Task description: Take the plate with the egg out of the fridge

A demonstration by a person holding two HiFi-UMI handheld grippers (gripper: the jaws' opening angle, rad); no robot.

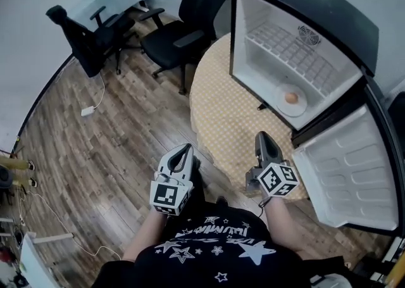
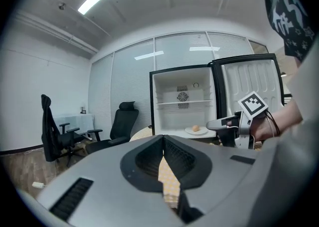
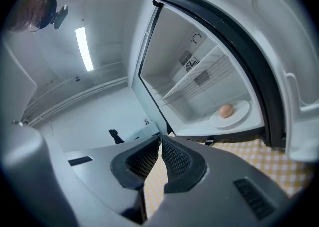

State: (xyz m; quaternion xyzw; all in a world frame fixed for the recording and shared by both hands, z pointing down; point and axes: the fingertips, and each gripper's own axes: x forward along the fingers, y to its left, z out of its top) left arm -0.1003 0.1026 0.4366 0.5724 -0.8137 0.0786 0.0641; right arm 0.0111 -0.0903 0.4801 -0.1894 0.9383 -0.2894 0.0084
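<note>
A small fridge (image 1: pixel 342 21) stands on a round table with its door (image 1: pixel 351 173) swung wide open. On its floor rests a white plate (image 1: pixel 299 104) bearing a brown egg (image 1: pixel 291 97); both also show in the left gripper view as plate (image 2: pixel 189 131) and egg (image 2: pixel 195 128), and in the right gripper view as plate (image 3: pixel 241 113) and egg (image 3: pixel 226 111). My right gripper (image 1: pixel 261 136) is shut and empty, hovering over the table short of the fridge. My left gripper (image 1: pixel 186 148) is shut and empty, left of the table's edge.
The table (image 1: pixel 221 109) wears a yellow checked cloth. Two black office chairs (image 1: pixel 171 40) (image 1: pixel 88 37) stand on the wooden floor behind it. A wire shelf (image 1: pixel 288 46) spans the fridge above the plate. A white plug (image 1: pixel 88 111) and cable lie on the floor.
</note>
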